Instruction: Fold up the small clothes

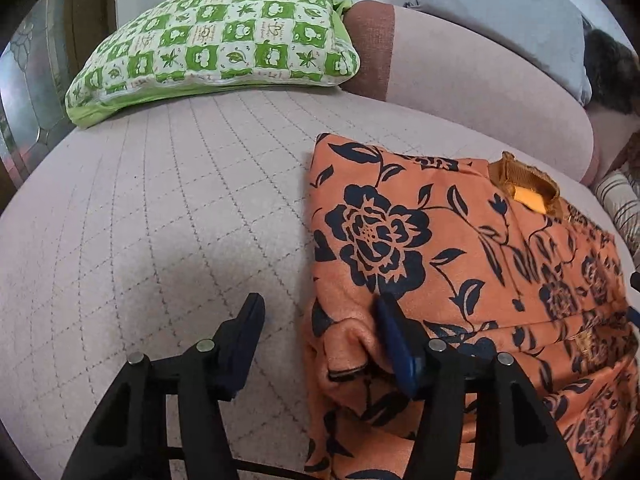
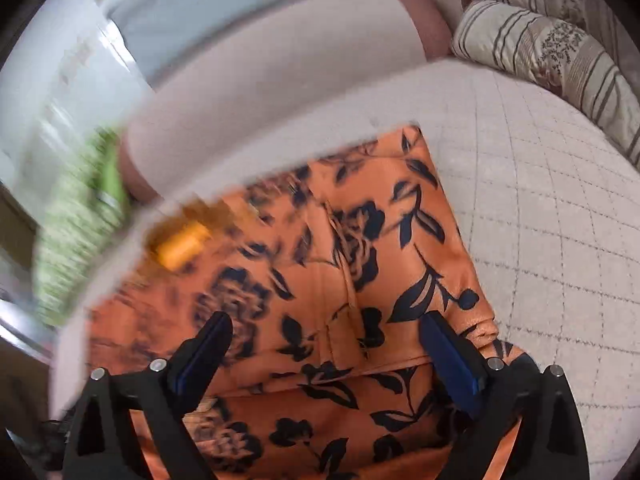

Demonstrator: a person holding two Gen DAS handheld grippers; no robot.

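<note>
Quilted pale-pink sofa seating [image 1: 160, 220] is serving as the folding surface, and it is giving the cloth a broad, flat bed to lie on. Going left to right in the left wrist view, a green checked cushion [image 1: 224, 40] is lying far ahead and to the left of the left gripper [image 1: 320, 320], well apart from the work; a grey-blue pillow [image 1: 500, 12] is leaning on the backrest far ahead to the right.

Left gripper is standing wide open. Its left finger is hanging over bare seat, while its right finger is overlapping the near left edge of the orange floral garment [image 1: 460, 260]; whether that pad is touching the fabric cannot be told. This straddle appears to be an approach to the bunched fold just beside that right finger, so that closing would pinch the edge. The garment is lying ahead and to the right of this gripper, already partly folded, with its brown ribbed collar [image 1: 528, 184] and a yellow label turned upward at the far end.

In the right wrist view, the left part is blurred, so detail there is unreliable. Right gripper [image 2: 332, 340] is also spread wide, holding nothing, and both fingers are hovering over the orange floral garment, which is filling the space between and ahead of them. A lengthwise crease is running ahead between the fingers. A striped cushion [image 2: 560, 52] is resting far ahead to the right, clear of the cloth.

Judged from the layout, the side folds seem done and a crosswise fold is likely remaining.
</note>
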